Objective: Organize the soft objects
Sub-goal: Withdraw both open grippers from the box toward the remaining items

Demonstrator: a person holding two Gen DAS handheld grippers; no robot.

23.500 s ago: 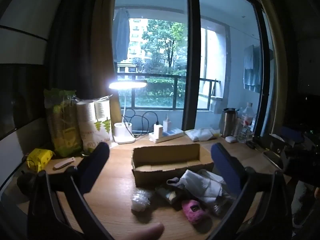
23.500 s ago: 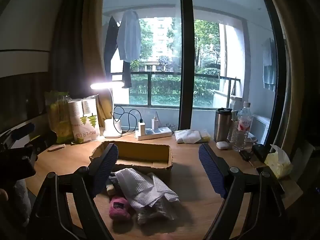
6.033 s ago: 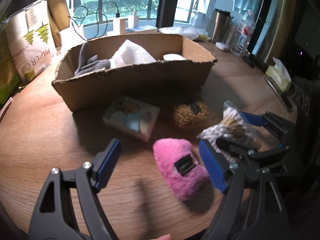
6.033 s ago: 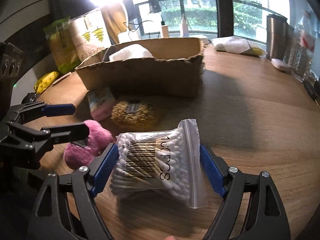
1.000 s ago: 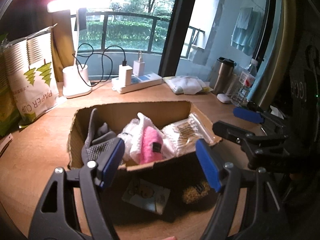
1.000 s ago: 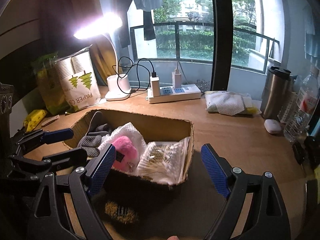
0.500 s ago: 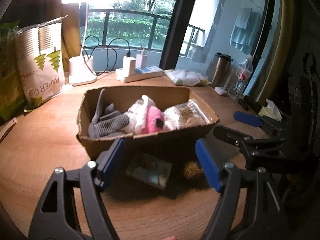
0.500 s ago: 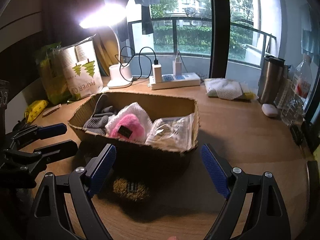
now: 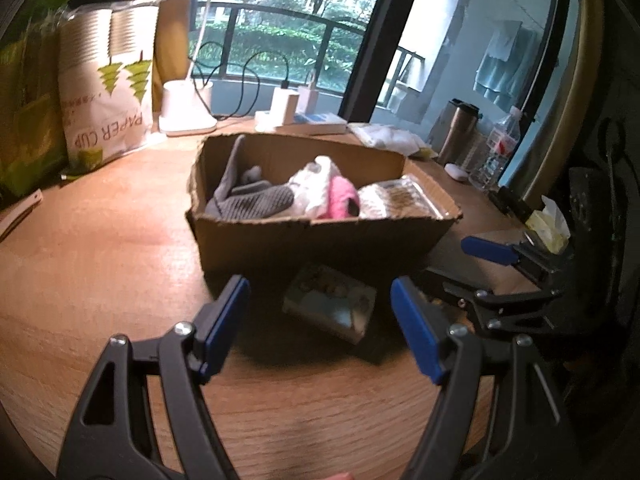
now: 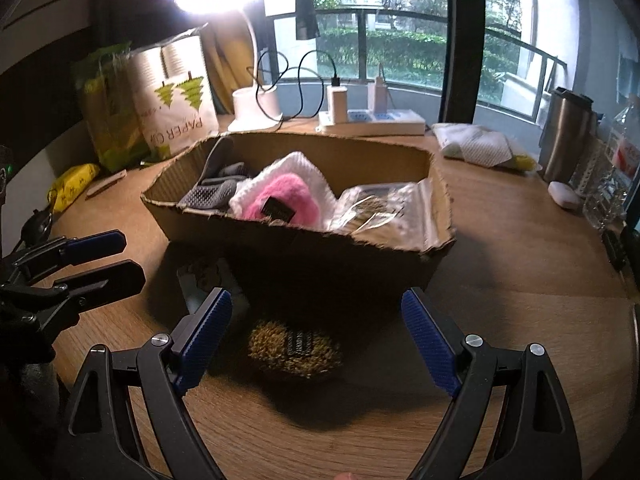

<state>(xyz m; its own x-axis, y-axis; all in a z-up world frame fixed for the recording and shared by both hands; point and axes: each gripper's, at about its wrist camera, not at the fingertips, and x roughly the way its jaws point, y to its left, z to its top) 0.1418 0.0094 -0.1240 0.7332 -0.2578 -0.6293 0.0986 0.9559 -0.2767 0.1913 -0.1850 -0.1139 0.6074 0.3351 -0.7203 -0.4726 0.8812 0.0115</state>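
A cardboard box [image 9: 320, 240] [image 10: 304, 256] on the wooden table holds grey gloves [image 9: 248, 198] [image 10: 212, 192], a white cloth [image 10: 298, 162], a pink plush [image 9: 340, 198] [image 10: 280, 198] and a bag of cotton swabs [image 9: 400, 198] [image 10: 380, 212]. In front of the box lie a tissue pack [image 9: 330, 306] [image 10: 208, 280] and a yellow-brown scrubber [image 10: 294, 348]. My left gripper [image 9: 320, 328] is open and empty, low over the table with the tissue pack between its fingers. My right gripper [image 10: 316, 338] is open and empty around the scrubber.
A paper cup bag [image 9: 106, 80] [image 10: 176, 96], green bag [image 10: 108, 112], lamp base [image 9: 186, 110] and power strip [image 10: 372, 120] stand behind the box. A steel tumbler [image 10: 566, 136], water bottle [image 9: 496, 148] and folded cloth [image 10: 476, 146] are at the back right.
Both grippers have dropped lower and closer to the table in front of the box. The tissue pack and scrubber now lie between their fingers.
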